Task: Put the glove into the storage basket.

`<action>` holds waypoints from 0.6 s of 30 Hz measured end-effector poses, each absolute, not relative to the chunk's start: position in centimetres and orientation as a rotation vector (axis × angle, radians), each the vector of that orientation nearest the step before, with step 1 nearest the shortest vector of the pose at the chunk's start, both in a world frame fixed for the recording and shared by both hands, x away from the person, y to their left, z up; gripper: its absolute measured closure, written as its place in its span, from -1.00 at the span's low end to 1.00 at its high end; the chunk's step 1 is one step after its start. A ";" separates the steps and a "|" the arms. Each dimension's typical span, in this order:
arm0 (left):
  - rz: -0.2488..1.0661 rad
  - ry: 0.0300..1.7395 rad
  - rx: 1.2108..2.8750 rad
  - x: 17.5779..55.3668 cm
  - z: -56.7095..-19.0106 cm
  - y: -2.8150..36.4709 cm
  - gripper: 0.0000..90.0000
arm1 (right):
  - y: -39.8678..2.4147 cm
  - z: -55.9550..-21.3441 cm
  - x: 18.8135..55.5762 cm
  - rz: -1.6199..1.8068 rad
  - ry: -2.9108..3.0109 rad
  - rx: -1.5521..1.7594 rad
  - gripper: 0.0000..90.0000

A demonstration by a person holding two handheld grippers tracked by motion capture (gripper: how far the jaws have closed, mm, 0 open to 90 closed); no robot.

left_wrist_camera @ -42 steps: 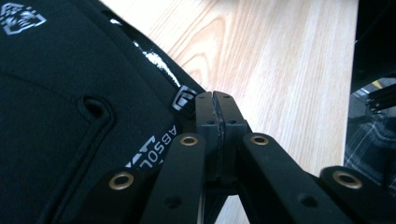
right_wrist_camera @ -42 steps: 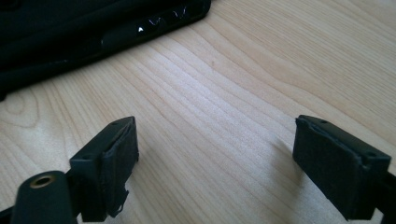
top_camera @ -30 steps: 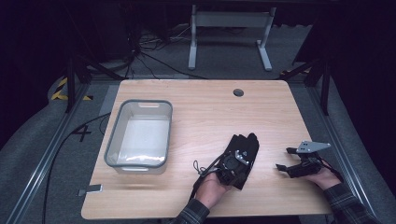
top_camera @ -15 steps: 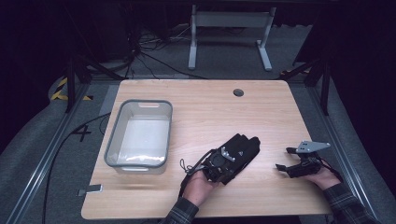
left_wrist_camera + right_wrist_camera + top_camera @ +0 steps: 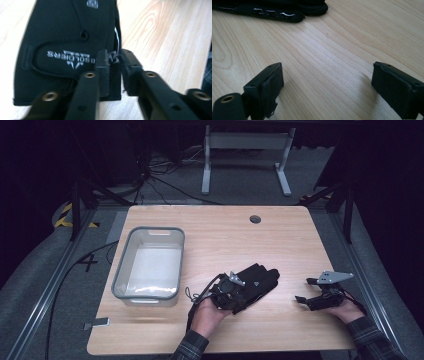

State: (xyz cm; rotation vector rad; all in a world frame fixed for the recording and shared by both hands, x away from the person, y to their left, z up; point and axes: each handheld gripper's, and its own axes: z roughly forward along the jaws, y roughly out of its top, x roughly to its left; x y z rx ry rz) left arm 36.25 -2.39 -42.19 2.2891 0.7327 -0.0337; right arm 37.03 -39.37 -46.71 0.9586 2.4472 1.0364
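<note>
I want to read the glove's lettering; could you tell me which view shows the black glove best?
The left gripper view: the black glove is close, its printed lettering legible. The high view shows it small on the table; the right gripper view catches just its edge.

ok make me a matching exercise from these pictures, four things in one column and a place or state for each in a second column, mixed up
Things:
1. black glove
2. clear plastic bin
3. left gripper
4. right gripper

Places or states:
A. jaws wide apart over bare wood, nothing between them
B. stands on the left part of the table, nothing visible inside
C. lies on the wood near the middle of the table's near side, white lettering on it
D. jaws have just been opening, the glove's edge between them

Pairs: 1-C, 2-B, 3-D, 4-A
</note>
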 end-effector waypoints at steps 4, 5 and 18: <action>-0.021 0.711 2.276 37.0 -41.4 -2.8 0.29 | -39.4 -46.7 37.0 1.036 2.448 0.958 -0.75; -0.023 0.707 2.276 37.3 -41.2 -2.9 0.21 | -39.4 -46.7 37.0 1.036 2.448 0.957 -0.75; 0.055 0.661 2.329 41.5 -41.5 -5.4 -0.55 | -39.4 -46.7 37.0 1.036 2.449 0.957 -0.75</action>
